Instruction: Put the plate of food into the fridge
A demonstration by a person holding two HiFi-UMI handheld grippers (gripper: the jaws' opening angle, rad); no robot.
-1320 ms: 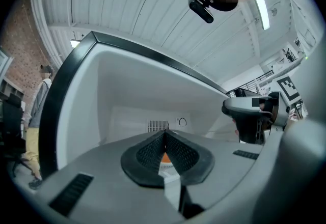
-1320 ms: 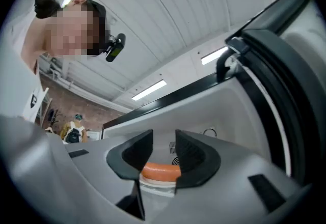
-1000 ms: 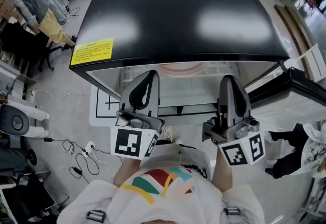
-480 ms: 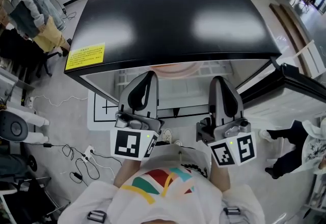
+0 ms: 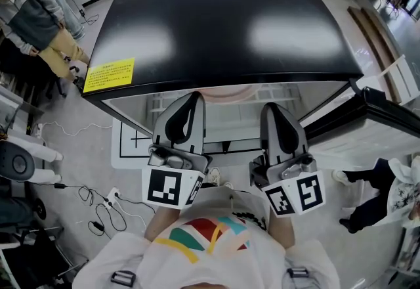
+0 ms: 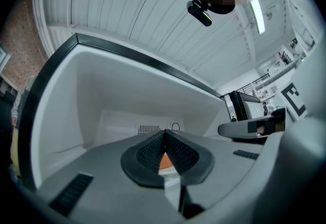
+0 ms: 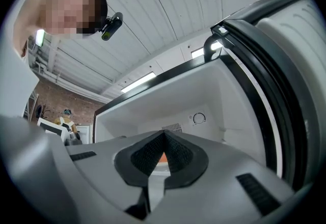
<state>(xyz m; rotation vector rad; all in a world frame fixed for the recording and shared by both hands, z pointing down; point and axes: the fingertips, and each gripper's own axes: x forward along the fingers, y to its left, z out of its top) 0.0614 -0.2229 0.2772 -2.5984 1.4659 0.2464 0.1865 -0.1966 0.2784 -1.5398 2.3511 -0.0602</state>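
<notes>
Since the plate [image 5: 226, 92] of food already rests on the wire shelf [image 5: 279, 92] inside the fridge [image 5: 223, 18], just under the front edge of its black top, neither tool needs a grip. Left tool [image 5: 192, 98]: clenched on nothing, held before the fridge opening, left of the plate; orange food [image 6: 165, 161] shows beyond its closed jaws. Right tool [image 5: 277, 110]: likewise clenched and empty, right of the plate, pointing into the fridge. Door [image 5: 384, 107] stands open at the fridge's right. Judgement: only closing it remains.
</notes>
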